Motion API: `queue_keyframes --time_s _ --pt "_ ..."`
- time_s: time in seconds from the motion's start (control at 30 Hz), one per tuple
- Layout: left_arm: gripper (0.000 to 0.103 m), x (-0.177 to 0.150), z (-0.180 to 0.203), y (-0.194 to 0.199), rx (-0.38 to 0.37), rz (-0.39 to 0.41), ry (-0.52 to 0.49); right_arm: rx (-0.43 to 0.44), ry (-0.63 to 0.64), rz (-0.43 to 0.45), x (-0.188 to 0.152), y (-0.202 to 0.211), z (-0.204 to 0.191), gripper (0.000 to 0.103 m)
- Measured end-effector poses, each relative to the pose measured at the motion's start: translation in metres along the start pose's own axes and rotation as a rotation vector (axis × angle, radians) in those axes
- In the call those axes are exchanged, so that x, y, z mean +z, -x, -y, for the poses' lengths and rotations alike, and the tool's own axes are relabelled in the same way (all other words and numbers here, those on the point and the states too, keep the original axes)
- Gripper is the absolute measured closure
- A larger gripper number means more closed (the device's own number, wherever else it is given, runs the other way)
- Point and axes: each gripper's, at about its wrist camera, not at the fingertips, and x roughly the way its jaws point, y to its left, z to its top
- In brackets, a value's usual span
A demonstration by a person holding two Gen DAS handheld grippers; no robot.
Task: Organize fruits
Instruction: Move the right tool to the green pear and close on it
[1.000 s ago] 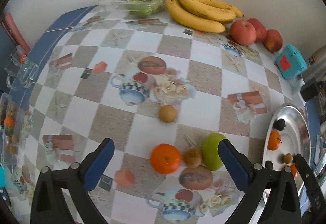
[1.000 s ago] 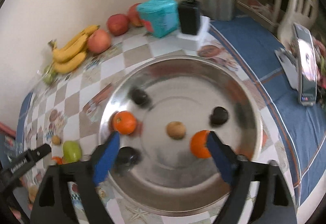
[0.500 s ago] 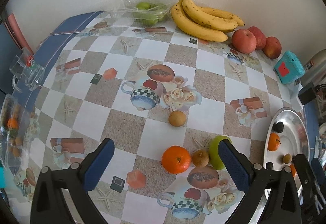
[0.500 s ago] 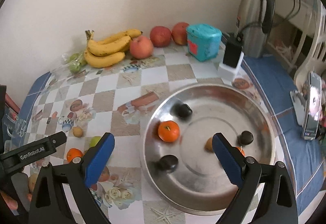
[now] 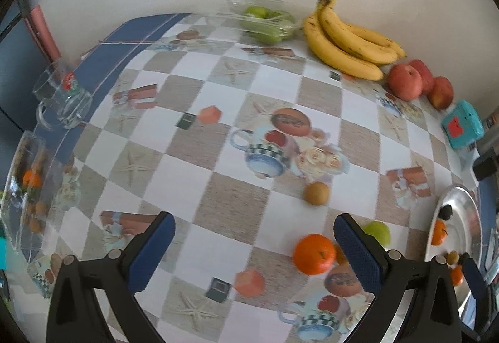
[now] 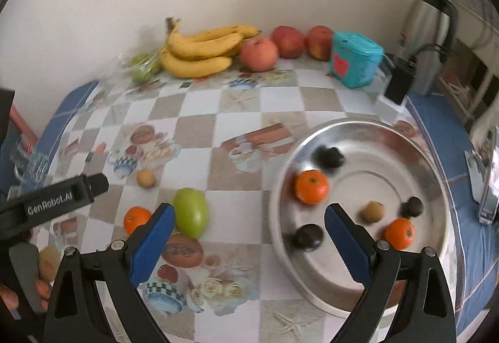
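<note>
Fruits on tray (image 6: pixel 436 174): 2 oranges, 3 dark, 1 brown; both tongs gape empty.

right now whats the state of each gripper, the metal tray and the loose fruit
left gripper: jaws open, holding nothing
right gripper: jaws open, holding nothing
round silver metal tray: holds six small fruits
green mango: loose on the tablecloth
orange tangerine beside the mango: on the tablecloth, outside the tray
</note>
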Motion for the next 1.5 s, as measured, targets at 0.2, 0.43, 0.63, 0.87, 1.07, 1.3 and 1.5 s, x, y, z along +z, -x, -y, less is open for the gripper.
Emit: queue_keyframes --time_s 0.2,0.43,0.63,0.87,1.07,1.3,1.5 --pt "0.0 0.006 -0.023 -0.005 0.019 -0.01 0.063 0.055 -0.027 -0.044 0.007 -0.015 -0.018 0.006" --pt "0.0 0.008 -0.029 -0.012 0.026 -0.032 0.078 0.083 0.002 -0.086 0.012 -0.035 -0.046 0.007" --pt "0.0 0.008 -0.03 -0.016 0.024 -0.051 0.102 0.095 0.035 -0.086 0.018 -0.039 -0.049 0.007" --pt "0.0 0.006 -0.021 -0.018 0.01 -0.06 0.091 0.127 0.049 -0.098 0.024 -0.042 -0.045 0.015" --pt "0.0 0.005 -0.016 -0.022 0.006 -0.072 0.102 0.138 0.01 -0.138 0.021 -0.052 -0.032 0.023" --pt "0.0 0.0 -0.017 -0.03 -0.022 -0.109 0.144 0.156 -0.022 -0.169 0.015 -0.062 -0.024 0.024" --pt "0.0 -0.003 -0.015 -0.04 -0.032 -0.144 0.157 0.181 -0.042 -0.192 0.011 -0.07 -0.022 0.033"
